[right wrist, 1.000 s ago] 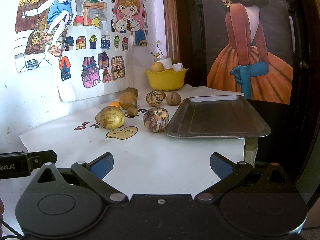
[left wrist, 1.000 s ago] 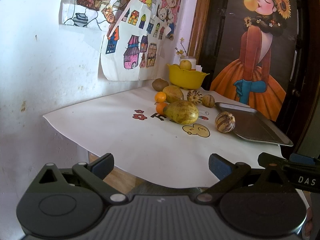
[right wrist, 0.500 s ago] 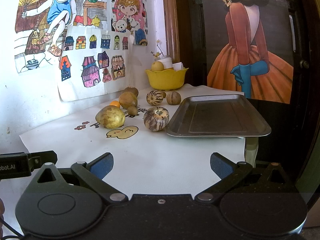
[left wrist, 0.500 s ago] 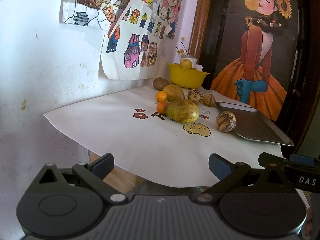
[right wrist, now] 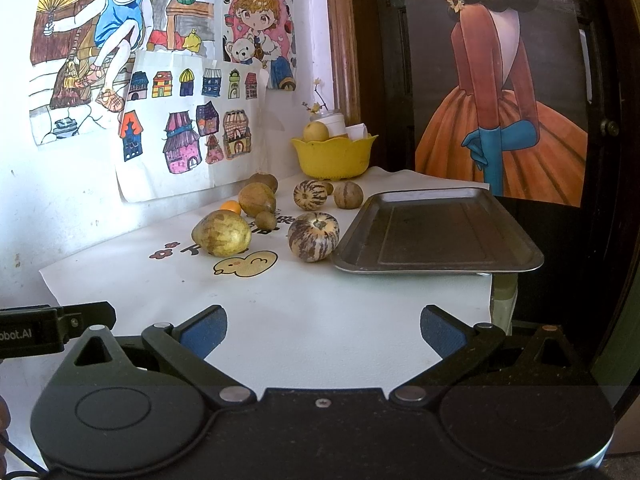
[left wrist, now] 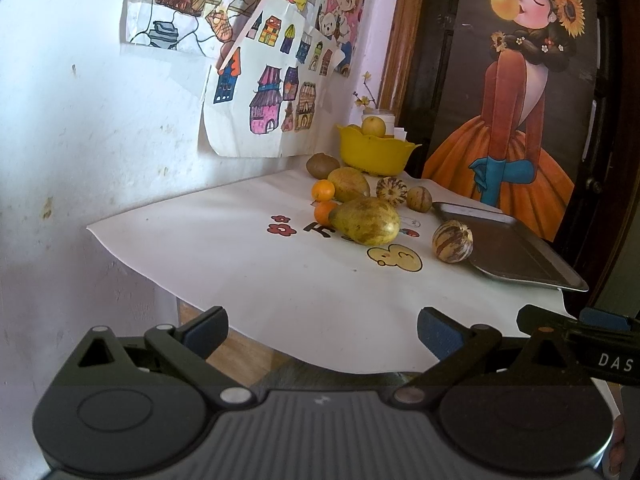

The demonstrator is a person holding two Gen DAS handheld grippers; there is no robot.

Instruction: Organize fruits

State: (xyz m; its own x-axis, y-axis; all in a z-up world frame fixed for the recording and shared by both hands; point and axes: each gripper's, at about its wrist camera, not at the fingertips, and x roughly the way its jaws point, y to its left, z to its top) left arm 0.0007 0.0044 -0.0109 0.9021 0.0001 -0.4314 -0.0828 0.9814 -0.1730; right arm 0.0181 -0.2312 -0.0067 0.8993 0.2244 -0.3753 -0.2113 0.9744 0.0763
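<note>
Several fruits lie on a white paper-covered table (right wrist: 280, 320): a large yellow-green fruit (right wrist: 221, 233) (left wrist: 366, 221), a striped round melon (right wrist: 313, 236) (left wrist: 452, 241) beside the metal tray (right wrist: 436, 234) (left wrist: 516, 246), two oranges (left wrist: 323, 191), more striped and brown fruits behind. A yellow bowl (right wrist: 333, 156) (left wrist: 374, 152) at the back holds a pale fruit. My left gripper (left wrist: 322, 330) and right gripper (right wrist: 323, 330) are both open and empty, at the table's near edge, well short of the fruit.
Drawings (right wrist: 188, 128) hang on the white wall at left. A dark door with a painted girl (right wrist: 500, 120) stands behind the tray. The tray overhangs the table's right edge. A white jar (right wrist: 334, 122) sits behind the bowl.
Both grippers have crept slightly forward toward the table; the fruits look a touch nearer. Nothing on the table has moved.
</note>
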